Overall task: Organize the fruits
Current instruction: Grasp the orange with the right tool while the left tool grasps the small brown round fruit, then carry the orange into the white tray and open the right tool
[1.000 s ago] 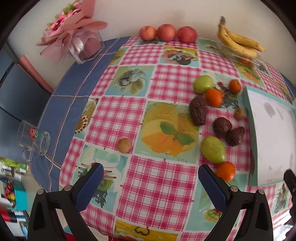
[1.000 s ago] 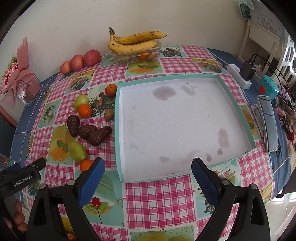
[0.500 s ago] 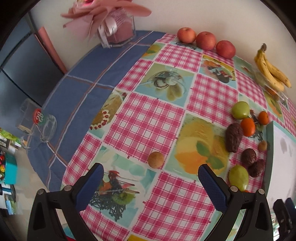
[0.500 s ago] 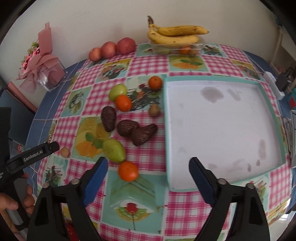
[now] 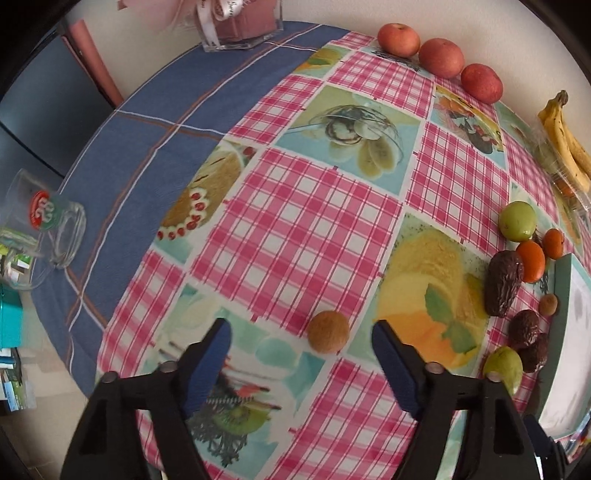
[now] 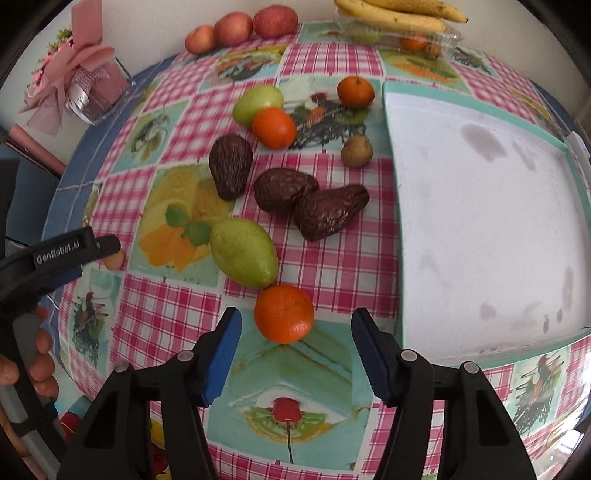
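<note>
Left wrist view: left gripper [image 5: 301,345] jaws gape around a small brown fruit [image 5: 328,332]; right gripper [image 6: 295,338] jaws gape near an orange [image 6: 283,313]

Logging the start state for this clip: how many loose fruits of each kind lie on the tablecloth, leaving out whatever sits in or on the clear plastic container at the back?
Oranges: 3
Green fruits: 2
Dark brown wrinkled fruits: 3
Small brown round fruits: 2
Red apples: 3
Total: 13
</note>
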`<state>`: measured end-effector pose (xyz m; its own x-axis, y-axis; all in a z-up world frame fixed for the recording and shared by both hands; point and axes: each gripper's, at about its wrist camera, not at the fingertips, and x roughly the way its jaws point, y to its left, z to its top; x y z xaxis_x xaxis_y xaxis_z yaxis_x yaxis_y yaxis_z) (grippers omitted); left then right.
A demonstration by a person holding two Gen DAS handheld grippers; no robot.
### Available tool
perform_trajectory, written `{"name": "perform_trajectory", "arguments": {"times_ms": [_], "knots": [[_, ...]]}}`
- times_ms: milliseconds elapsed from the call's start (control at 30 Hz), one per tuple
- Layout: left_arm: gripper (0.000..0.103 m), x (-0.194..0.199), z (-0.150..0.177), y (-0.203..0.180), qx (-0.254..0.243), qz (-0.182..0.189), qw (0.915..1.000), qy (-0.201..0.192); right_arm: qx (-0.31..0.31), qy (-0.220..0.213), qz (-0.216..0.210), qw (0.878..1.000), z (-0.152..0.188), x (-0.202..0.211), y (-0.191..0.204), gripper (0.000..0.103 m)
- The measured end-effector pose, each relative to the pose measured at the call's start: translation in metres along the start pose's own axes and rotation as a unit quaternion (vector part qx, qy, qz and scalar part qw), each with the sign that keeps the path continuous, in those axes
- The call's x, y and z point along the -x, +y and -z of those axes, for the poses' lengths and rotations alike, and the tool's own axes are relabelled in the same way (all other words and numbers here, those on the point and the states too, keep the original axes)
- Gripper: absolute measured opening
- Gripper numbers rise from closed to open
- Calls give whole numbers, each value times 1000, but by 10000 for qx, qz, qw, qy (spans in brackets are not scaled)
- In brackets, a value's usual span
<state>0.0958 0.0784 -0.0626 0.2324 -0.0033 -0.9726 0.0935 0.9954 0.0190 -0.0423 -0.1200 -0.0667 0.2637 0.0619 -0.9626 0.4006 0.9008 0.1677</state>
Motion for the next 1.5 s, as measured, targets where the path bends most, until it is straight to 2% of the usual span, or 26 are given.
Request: {"name": "perform_trajectory", "arguments": {"times_ms": [100,167,233,300,333,367,400,467,767,933,1133,1433,1500], "knots": [[65,-9,-1,-8,-102,46,9999,42,52,66,39,10000,0,-5,2,63],[51,-14,-4,-12,-152,129,9998,69,112,89,43,9999,0,-8,4,62],[41,-19,-3,-16,-156,193,9997,86,167,131,36,9998,1,-10,6,55],[38,-21,-1,-20,-149,181,9997,16,186,161,39,9997,-1,-14,8,50],[31,-21,-2,-21,-160,179,9997,-21,192,174,40,9997,-2,-16,10,50],[28,-21,-2,-21,-156,201,9997,-29,193,185,29,9996,-4,-17,10,47],[27,-21,-2,-21,-135,209,9997,-30,198,199,15,9996,-4,-18,11,42],[27,-21,-5,-18,-102,248,9996,-20,201,221,10,9996,-3,-19,10,38],[27,-19,-5,-9,10,263,9996,35,209,201,-10,9996,-6,-22,13,37],[27,-16,-5,-8,97,366,9993,73,161,86,-86,9998,-4,-9,10,37],[27,10,-3,-8,10,424,9988,-255,105,-198,-185,9996,-6,10,7,37],[27,52,6,-16,-152,564,9957,-719,64,-743,-99,9972,-15,43,-6,37],[27,47,1,-24,-187,559,9953,-765,54,-821,-49,9966,-17,47,-7,37]]}}
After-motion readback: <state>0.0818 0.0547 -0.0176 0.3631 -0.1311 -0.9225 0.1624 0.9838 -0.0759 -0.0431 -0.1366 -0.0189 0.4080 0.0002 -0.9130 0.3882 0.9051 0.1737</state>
